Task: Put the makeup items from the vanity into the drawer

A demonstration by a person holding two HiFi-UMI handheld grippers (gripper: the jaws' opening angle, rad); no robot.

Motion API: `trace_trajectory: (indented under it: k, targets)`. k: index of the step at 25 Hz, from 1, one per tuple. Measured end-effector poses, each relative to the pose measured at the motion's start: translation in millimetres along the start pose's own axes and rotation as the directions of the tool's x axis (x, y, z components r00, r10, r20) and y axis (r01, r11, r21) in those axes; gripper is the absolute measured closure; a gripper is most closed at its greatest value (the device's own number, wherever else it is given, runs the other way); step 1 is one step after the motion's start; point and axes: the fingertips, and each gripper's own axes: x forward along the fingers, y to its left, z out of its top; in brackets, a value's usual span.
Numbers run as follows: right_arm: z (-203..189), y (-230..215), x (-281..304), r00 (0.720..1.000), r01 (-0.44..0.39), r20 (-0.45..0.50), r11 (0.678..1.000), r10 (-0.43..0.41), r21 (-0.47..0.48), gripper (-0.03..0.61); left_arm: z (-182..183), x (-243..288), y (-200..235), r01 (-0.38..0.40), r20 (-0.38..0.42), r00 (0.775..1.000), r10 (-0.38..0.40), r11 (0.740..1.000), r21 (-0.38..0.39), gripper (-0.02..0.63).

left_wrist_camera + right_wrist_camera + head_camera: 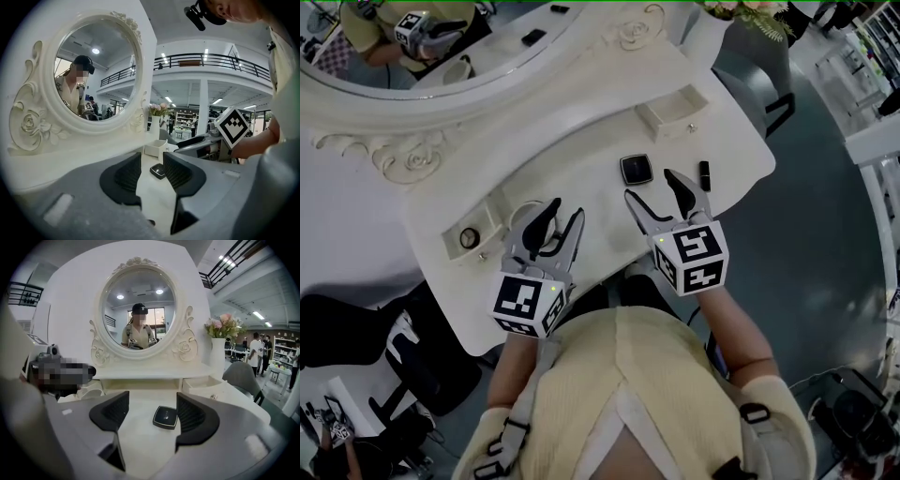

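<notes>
Right tool stands spread wide, empty, the compact just beyond; left tool half-spread, empty. Best to straddle the compact's edges squarely before pinching.

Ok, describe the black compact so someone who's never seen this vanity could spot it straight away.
Find the white vanity with the oval mirror. On its top, between the open left drawer and the open right drawer, lies the compact. It is flat, square and glossy black, unlike the slim black tube to its right.
</notes>
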Motion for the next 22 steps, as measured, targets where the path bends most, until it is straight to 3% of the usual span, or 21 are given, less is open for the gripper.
trace_trajectory:
  k: [12, 22]
  targets:
    - [-31.9, -16.7, 35.1, 0.994, 0.070, -0.089, 0.997, -0.066, 0.038, 0.275, -16.2, 6.6, 3.1, 0.009, -0.069, 0.998, -0.008, 1.000, 0.012, 0.463]
    - [-72.2, -30.4, 74.8, 0.971, 0.128, -0.213, 0.989, -0.109, 0.076, 0.267, -27.1, 4.5, 4.4, -0.007, -0.100, 0.995, 0.008, 1.000, 0.010, 0.463]
